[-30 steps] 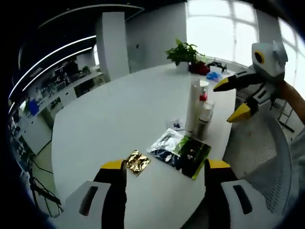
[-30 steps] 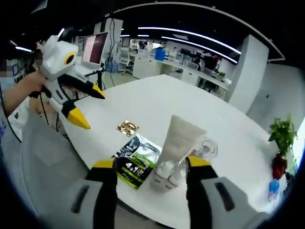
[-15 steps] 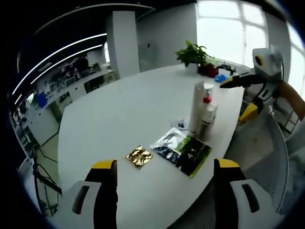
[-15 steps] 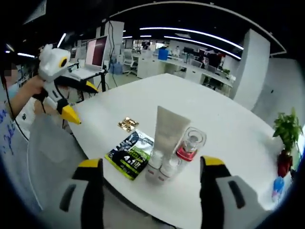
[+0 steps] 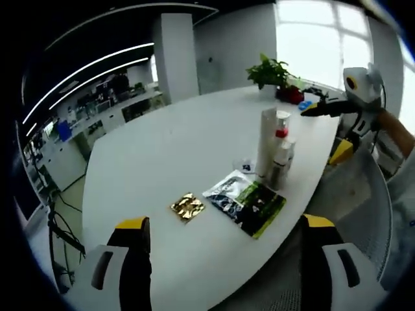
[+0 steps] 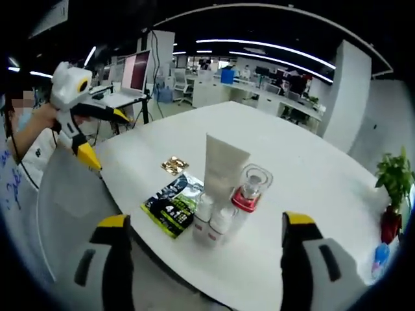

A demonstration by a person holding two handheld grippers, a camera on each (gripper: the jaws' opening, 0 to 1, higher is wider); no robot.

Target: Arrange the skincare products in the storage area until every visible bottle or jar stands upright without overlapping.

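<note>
Right gripper view: right gripper gapes, grasping nothing; left gripper likewise. Beyond, near the round white table's edge, a white squeeze tube, small white bottles and clear red-collared bottle stand upright, seemingly arranged.

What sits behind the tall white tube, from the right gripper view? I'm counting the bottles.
Behind the tall white tube a clear pump bottle with a red collar shows. Anything else behind the tube is hidden.
</note>
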